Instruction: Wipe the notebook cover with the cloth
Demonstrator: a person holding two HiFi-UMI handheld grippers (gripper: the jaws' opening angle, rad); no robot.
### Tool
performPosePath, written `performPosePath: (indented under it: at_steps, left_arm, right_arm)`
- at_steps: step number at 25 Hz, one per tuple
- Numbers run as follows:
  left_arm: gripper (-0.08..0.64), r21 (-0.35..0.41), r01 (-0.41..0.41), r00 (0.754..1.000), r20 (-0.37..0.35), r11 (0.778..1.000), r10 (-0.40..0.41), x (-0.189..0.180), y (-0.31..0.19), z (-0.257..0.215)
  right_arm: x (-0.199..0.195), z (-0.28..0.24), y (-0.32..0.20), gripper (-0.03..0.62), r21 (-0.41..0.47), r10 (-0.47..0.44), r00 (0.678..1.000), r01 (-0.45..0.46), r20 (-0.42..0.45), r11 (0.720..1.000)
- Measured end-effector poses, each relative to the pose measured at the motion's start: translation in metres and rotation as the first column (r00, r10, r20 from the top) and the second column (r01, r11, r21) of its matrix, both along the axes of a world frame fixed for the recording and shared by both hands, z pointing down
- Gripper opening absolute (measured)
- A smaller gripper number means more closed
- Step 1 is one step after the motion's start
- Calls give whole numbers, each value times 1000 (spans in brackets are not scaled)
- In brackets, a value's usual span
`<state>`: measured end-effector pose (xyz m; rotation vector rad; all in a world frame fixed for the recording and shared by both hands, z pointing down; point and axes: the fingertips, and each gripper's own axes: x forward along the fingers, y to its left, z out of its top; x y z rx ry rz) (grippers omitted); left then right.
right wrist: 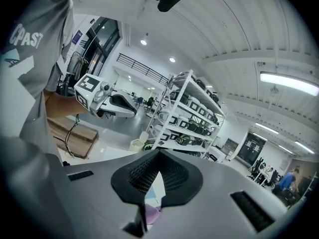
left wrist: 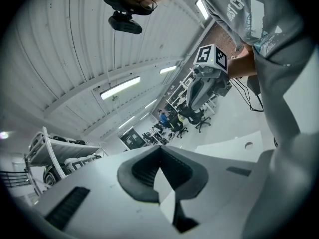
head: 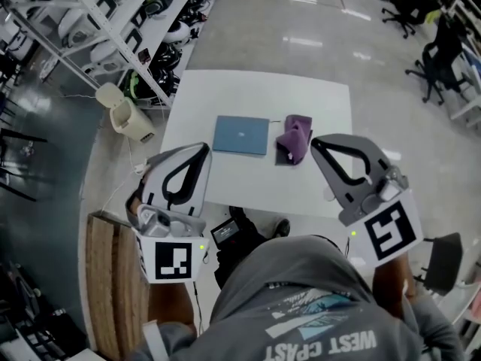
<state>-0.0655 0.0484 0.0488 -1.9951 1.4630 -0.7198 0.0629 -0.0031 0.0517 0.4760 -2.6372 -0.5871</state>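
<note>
On the table (head: 225,89), cloth (head: 293,140) flanks notebook (head: 240,134); bin (head: 131,119) nearby.

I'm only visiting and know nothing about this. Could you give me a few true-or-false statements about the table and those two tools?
The cloth lies on top of the notebook. False: it lies beside it, on the table.
The notebook is closed. True.
The right hand-held gripper holds the cloth. False: its jaws are shut on nothing.
The left hand-held gripper is shut and empty. True.
</note>
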Motion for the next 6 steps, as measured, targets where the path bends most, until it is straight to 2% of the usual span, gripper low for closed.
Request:
performPosePath:
  at_steps: [6]
  left_arm:
    - [2, 3, 14, 1000, -3, 1000, -14, 2, 9, -2]
  right_arm:
    - [3, -2, 7, 29, 2, -12, 1000, 12, 1, 1000]
